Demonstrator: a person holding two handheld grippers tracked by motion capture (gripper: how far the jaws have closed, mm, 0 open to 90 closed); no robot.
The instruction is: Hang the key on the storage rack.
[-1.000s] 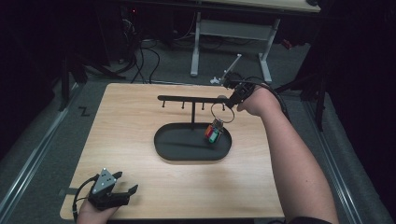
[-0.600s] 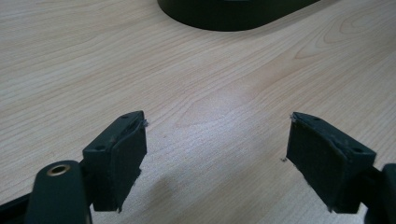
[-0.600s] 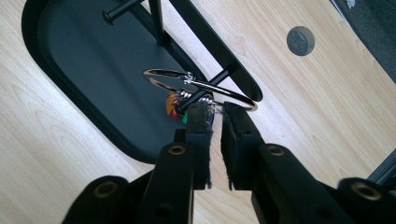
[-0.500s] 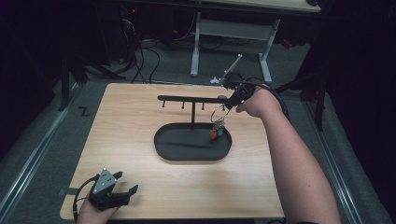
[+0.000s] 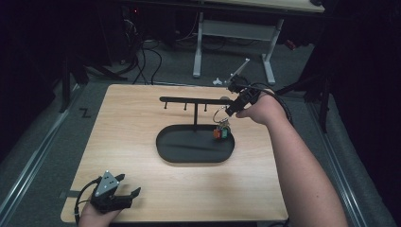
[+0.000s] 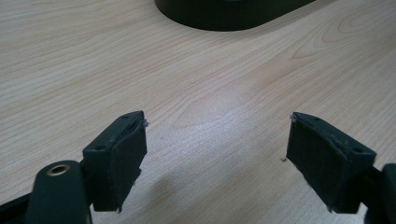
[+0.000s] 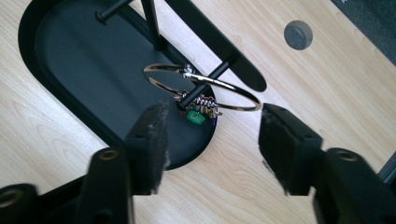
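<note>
Since the earlier frames, the charms [image 5: 222, 134] below the bangle have swung: the red-and-green cluster hung lower over the tray one second ago and now sits closer under the ring.

Left tool [image 5: 122, 197]: rests at the near-left corner of the tabletop [image 5: 142, 118], held by a hand at the bottom edge. The left gripper view shows its jaws spread wide over bare wood, with nothing between them; the dark tray's rim [image 6: 224, 18] lies ahead, well apart.

Centre: a black oval tray [image 5: 189, 156] carries an upright post with a horizontal bar [image 5: 189, 100] fitted with short pegs.

Right tool [image 5: 230, 112]: held beside the bar's right end. The right gripper view [image 7: 212, 123] shows what the high view cannot resolve: a gold bangle [image 7: 201, 86] hangs on a black peg [image 7: 210, 79], just beyond the jaws, which stand open and touch nothing. A green charm [image 7: 195, 116] dangles under the bangle, over the tray's right end.

Surroundings: a round grey disc [image 7: 298, 35] sits on the tabletop beyond the bar. Cables and a desk frame [image 5: 231, 28] lie on the floor behind.
</note>
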